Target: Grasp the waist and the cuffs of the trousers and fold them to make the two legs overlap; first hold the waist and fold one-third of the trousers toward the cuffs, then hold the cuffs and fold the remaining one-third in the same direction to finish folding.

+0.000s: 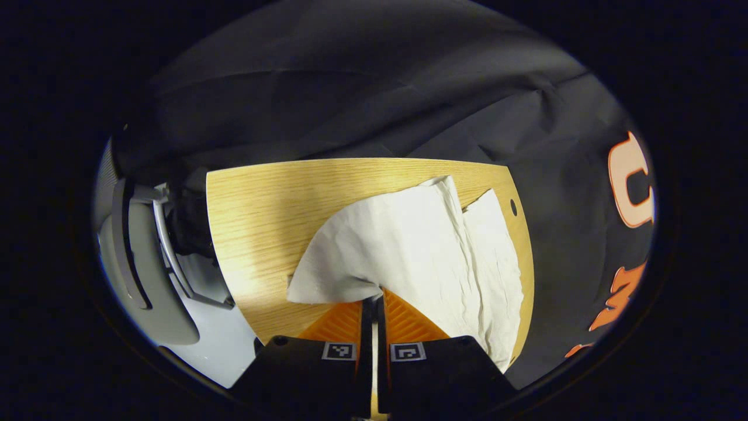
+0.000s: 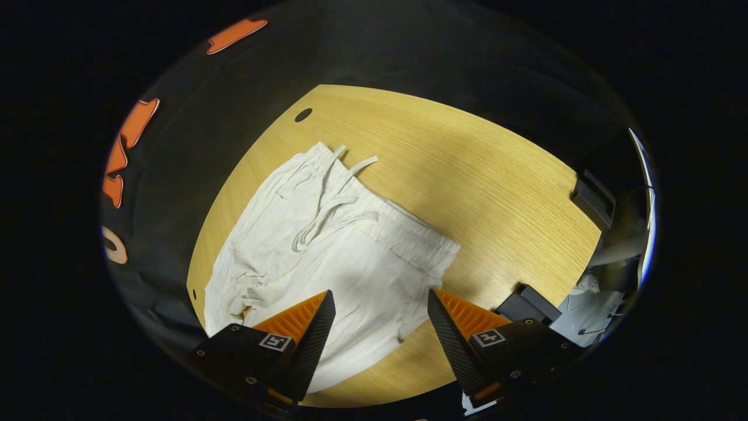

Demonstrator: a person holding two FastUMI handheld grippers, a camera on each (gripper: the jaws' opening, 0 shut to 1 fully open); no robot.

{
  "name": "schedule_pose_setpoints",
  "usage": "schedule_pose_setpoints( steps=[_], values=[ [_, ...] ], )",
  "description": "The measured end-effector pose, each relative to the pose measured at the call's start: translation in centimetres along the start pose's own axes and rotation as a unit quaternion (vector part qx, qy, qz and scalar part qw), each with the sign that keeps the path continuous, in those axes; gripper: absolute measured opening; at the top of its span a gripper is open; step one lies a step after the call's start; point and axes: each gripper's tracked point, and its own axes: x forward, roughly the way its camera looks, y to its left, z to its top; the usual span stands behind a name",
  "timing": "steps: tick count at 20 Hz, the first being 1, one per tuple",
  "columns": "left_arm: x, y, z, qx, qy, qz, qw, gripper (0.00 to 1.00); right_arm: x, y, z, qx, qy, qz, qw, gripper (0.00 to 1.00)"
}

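Left gripper (image 1: 374, 301) pinches the white trousers (image 1: 421, 245) on the table (image 1: 257, 222); right gripper (image 2: 380, 310) hovers wide open.

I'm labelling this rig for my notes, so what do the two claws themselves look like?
Each claw, left claw and right claw, has two wedge-shaped fingers with ribbed faces, mounted on dark blocky bodies. Each finger base carries a small square black-and-white marker. Small screws show on the right claw's body.

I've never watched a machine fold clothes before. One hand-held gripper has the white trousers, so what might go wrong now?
The left hand-held gripper pinches only a small bit of the trousers, so the cloth could slip out. The right hand-held gripper hangs open above the trousers, so lifting one-handed may bunch the legs. The loose drawstring might snag or fold in crookedly.
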Motion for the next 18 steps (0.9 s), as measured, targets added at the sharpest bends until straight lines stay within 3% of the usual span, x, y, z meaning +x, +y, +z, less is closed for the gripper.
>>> schedule_pose_setpoints(
  steps=[5, 11, 12, 13, 14, 15, 16, 18],
  values=[
    [-2.3, -2.2, 1.2, -0.005, -0.024, -0.040, 0.999, 0.05, 0.3, -2.2, 0.2, 0.024, -0.006, -0.016, 1.000, 0.96],
    [-5.3, -6.4, 2.6, 0.032, -0.037, -0.081, 0.996, 0.05, 2.5, -2.1, -0.6, 0.053, 0.008, -0.018, 0.998, 0.92],
    [-5.8, -7.2, 2.7, 0.038, -0.040, -0.085, 0.995, 0.05, 3.0, -2.1, -0.4, 0.065, 0.007, -0.021, 0.998, 0.77],
    [-6.2, -7.9, 2.7, 0.047, -0.040, -0.088, 0.994, 0.05, 3.3, -2.1, -0.3, 0.075, 0.007, -0.021, 0.997, 0.82],
    [-6.3, -8.4, 2.9, 0.057, -0.042, -0.090, 0.993, 0.05, 3.5, -2.3, -0.2, 0.087, 0.005, -0.026, 0.996, 0.60],
    [-6.4, -9.0, 3.0, 0.066, -0.042, -0.091, 0.993, 0.05, 3.5, -2.6, 0.3, 0.103, -0.003, -0.030, 0.994, 0.54],
    [-6.6, -9.6, 3.0, 0.072, -0.041, -0.092, 0.992, 0.05, 3.4, -2.5, 0.7, 0.123, -0.011, -0.025, 0.992, 0.27],
    [-6.6, -10.5, 3.2, 0.082, -0.037, -0.095, 0.991, 0.05, 2.6, -1.6, 1.4, 0.157, -0.015, 0.003, 0.987, 0.11]
  ],
)
